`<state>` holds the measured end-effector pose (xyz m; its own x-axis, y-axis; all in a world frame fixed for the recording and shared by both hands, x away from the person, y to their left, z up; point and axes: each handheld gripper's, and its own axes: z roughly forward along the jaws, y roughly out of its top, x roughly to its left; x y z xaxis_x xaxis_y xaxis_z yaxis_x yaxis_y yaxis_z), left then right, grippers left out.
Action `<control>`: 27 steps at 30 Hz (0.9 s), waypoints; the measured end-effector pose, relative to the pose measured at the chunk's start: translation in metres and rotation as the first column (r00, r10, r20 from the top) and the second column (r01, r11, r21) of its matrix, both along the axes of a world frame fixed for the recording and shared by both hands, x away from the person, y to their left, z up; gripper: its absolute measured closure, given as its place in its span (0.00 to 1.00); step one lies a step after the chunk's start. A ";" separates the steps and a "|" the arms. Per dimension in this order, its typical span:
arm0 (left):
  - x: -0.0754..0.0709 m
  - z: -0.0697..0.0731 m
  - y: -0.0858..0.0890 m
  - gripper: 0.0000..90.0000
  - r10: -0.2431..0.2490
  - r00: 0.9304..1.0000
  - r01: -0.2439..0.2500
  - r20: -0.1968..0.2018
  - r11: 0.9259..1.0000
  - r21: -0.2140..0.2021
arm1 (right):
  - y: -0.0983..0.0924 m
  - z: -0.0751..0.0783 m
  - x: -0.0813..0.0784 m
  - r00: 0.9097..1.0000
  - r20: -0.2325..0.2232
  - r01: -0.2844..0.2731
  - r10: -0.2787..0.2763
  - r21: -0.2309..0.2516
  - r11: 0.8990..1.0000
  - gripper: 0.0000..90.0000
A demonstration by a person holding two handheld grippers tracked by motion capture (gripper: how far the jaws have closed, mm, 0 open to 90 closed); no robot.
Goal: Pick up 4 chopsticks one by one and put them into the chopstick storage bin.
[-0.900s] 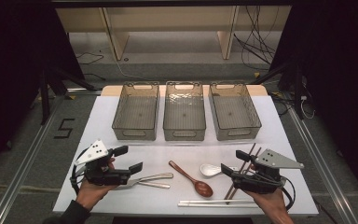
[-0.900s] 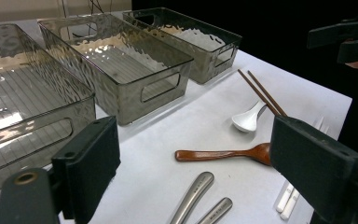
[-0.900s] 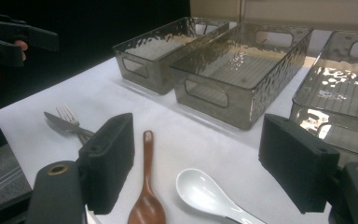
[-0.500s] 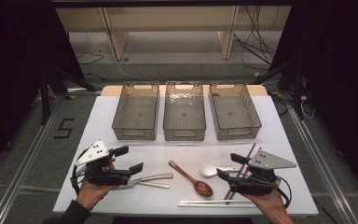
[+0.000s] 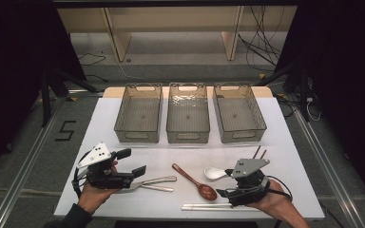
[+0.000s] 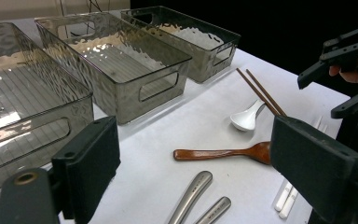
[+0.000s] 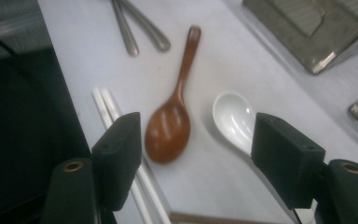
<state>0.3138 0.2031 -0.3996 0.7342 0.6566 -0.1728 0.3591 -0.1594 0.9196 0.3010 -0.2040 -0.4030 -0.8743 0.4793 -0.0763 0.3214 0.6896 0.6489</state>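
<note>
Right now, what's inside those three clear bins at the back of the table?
Nothing visible: all three bins show bare ribbed floors. The utensils lie outside on the white table. Their near inner walls are partly hidden by the rims.

Black two-jawed claws [image 5: 132,161] [image 5: 224,184], grey three-cornered top plates with dark dots, trailing black cables, a dark sleeve.

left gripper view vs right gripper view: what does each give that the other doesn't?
Left gripper view: the dark chopsticks, the full row of clear bins, and the right tool held in a hand. Right gripper view: the table's near edge with dark floor beyond, and the wooden spoon with its whole bowl. Shared: wooden spoon, white spoon, white chopsticks, two metal handles, part of a bin.
</note>
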 end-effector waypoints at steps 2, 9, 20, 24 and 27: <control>0.000 0.000 0.000 0.17 -0.001 1.000 0.001 -0.001 1.000 -0.002 | 0.000 -0.003 0.000 1.000 -0.019 -0.012 0.011 -0.041 0.999 0.40; 0.000 0.000 0.000 0.17 -0.003 1.000 0.003 -0.002 1.000 -0.001 | -0.004 -0.016 0.002 0.994 -0.100 -0.057 0.038 -0.192 0.980 0.48; 0.000 0.000 0.000 0.17 -0.004 1.000 0.004 -0.001 1.000 0.001 | 0.011 -0.033 -0.001 0.976 -0.170 -0.183 0.138 -0.284 0.941 0.67; 0.000 0.000 0.000 0.17 -0.002 1.000 0.002 -0.003 1.000 -0.002 | 0.013 -0.037 0.002 0.970 -0.189 -0.207 0.154 -0.304 0.930 0.72; 0.001 0.000 -0.001 0.17 -0.004 1.000 0.004 -0.007 1.000 -0.001 | 0.016 -0.038 0.001 0.965 -0.193 -0.230 0.176 -0.314 0.921 0.73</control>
